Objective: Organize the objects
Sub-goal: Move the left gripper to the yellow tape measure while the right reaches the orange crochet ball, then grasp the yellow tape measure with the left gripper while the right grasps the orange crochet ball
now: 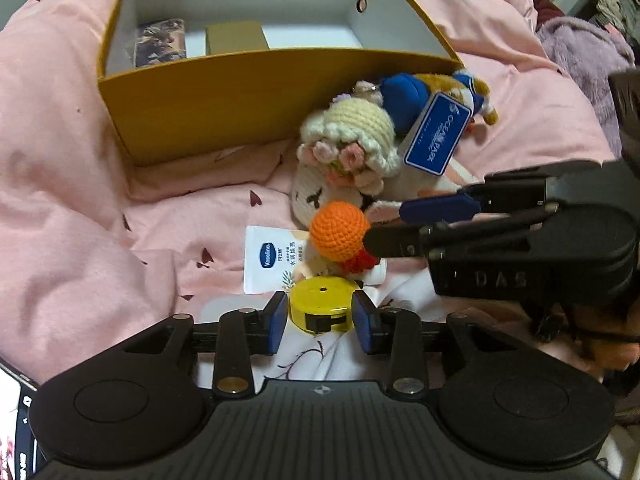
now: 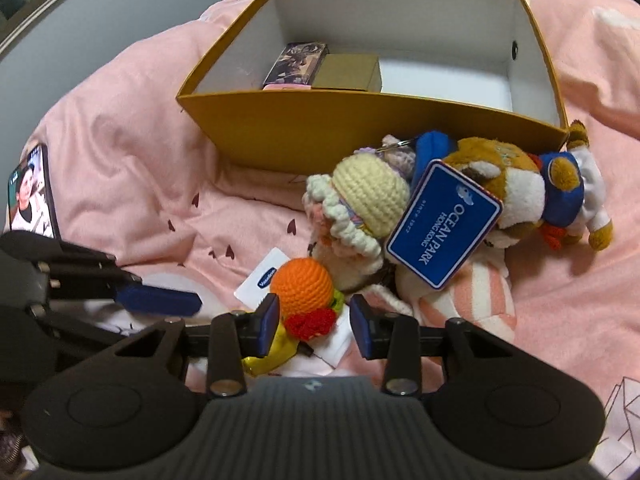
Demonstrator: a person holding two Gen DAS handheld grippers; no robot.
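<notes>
A yellow tape measure (image 1: 320, 304) lies on the pink bedding between the pads of my left gripper (image 1: 320, 318); the jaws stand open around it with small gaps. My right gripper (image 2: 314, 326) is open around an orange crochet doll (image 2: 306, 290) with a red bow; the doll also shows in the left wrist view (image 1: 340, 236). A white Vaseline sachet (image 1: 266, 258) lies under the doll. Beyond are a cream crochet doll (image 2: 368, 200), a brown plush in blue (image 2: 516, 188) with a blue Ocean Park tag (image 2: 444, 224). An open yellow box (image 2: 304, 128) holds two small boxes.
A phone (image 2: 32, 196) with a lit screen lies on the bedding at left. The box stands just behind the toys, its near wall high. A purple fluffy blanket (image 1: 580, 48) lies at the far right. My right gripper crosses the left wrist view (image 1: 400, 224).
</notes>
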